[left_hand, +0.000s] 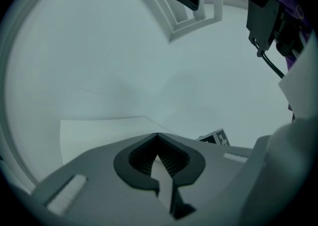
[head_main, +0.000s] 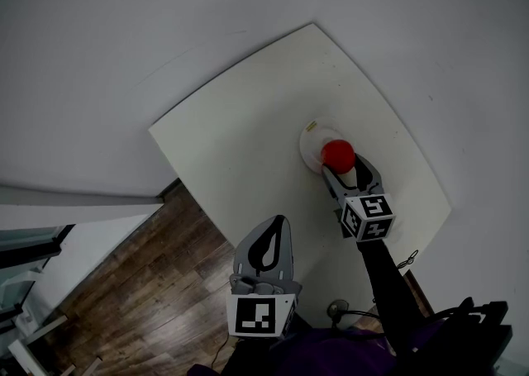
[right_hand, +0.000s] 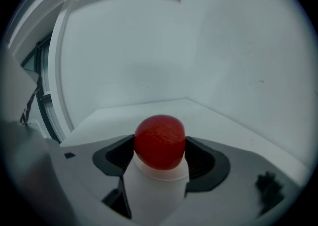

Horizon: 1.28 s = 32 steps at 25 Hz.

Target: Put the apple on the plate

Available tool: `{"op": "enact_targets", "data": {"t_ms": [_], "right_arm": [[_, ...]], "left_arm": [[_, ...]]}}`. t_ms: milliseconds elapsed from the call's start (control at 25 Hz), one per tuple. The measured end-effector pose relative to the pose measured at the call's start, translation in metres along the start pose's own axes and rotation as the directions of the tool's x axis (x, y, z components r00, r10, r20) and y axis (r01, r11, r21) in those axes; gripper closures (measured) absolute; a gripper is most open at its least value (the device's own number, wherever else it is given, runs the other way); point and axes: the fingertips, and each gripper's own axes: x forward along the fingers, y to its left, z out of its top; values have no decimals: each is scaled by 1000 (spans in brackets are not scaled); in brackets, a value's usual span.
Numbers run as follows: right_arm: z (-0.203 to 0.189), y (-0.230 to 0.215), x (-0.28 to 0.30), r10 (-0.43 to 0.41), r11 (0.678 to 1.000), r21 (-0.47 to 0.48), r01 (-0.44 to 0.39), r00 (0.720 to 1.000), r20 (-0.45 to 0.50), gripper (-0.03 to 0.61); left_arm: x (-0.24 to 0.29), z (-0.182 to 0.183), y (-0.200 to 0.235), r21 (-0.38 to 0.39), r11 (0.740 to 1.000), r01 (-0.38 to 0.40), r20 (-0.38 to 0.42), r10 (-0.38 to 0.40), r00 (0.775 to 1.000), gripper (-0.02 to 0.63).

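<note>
A red apple [head_main: 337, 154] rests over a small white plate [head_main: 311, 141] on the right half of a white table [head_main: 248, 143]. My right gripper [head_main: 347, 168] reaches in from the near side, and its jaws press both sides of the apple. In the right gripper view the apple [right_hand: 160, 140] fills the gap between the dark pads [right_hand: 201, 158], with the plate [right_hand: 156, 190] right under it. My left gripper [head_main: 277, 222] hangs off the table's near-left edge, above the floor, shut with nothing in it. Its jaw tips meet in the left gripper view [left_hand: 158, 136].
The table stands in a corner between pale walls [head_main: 124, 27]. Wooden floor [head_main: 140, 283] lies to the near left, with white furniture [head_main: 33, 316] at the left edge. Dark cables and gear [head_main: 463, 325] sit at the bottom right.
</note>
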Motion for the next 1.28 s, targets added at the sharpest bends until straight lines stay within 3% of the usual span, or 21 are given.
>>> {"op": "enact_targets", "data": {"t_ms": [360,920,1120,1280], "right_arm": [[-10,0,4,10,1000,4,-10,999,-35,239],[-2,-1,11,24,1000,19,-23,1000,-9,238],[16,-7,2,5,999,36,-7,998,58,236],[50,-14,-21,-23,996,85,8,982,186,238]], "left_arm": [[1,-8,2,-11,1000,-3,-25,2,1000,606],[4,-10,6,0,1000,-2,-8,2,1000,606],[8,-10,4,-9,1000,10,-11,-10,1000,606],[15,-7,8,13,1000,9,27,-9,1000,606]]}}
